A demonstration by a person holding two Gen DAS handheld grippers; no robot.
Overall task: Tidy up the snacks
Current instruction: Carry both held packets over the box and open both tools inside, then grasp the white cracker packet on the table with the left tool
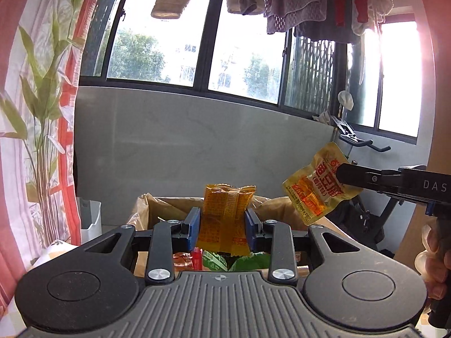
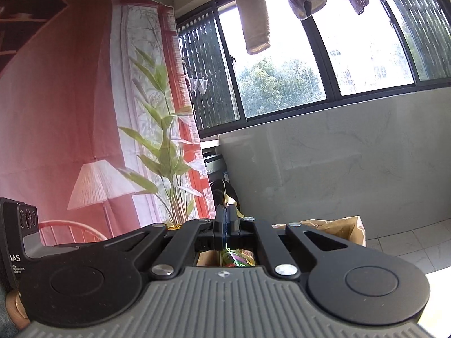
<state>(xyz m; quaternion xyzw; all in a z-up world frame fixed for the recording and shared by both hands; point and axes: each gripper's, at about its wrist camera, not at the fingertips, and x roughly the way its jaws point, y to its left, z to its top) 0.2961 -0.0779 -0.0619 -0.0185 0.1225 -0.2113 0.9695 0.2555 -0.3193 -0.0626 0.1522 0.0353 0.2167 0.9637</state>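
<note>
Both grippers are up in the air in front of the window wall. In the left wrist view, the left gripper (image 1: 222, 222) sits at the centre of the frame with its blue pads (image 1: 195, 226) pressed against the sides of an orange snack packet (image 1: 225, 219). The packet stands upright between them, its crimped top edge poking above the fingers.

Over at the right of that same view, the right gripper (image 1: 342, 174) reaches in from the frame edge, pinching a yellow pouch (image 1: 313, 194) with red print. The pouch hangs tilted, its lower corner dipping toward the bottom centre. A hand (image 1: 435, 262) wraps the handle at the lower right edge.

Below both packets, low in the centre of the frame, a brown paper bag (image 1: 157, 205) stands open. Green and red wrappers (image 1: 214, 262) show inside it, glimpsed through the gap under the left gripper's fingers.

In the right wrist view, the right gripper (image 2: 225, 219) has its fingers pressed tight together, with only a thin golden sliver of the yellow pouch (image 2: 225, 194) sticking up edge-on above the tips. The paper bag (image 2: 344, 226) peeks out at centre right, just behind the linkage, and colourful wrappers (image 2: 235, 259) show through the opening beneath. The left gripper's body (image 2: 19, 233) shows at the left edge.
</note>
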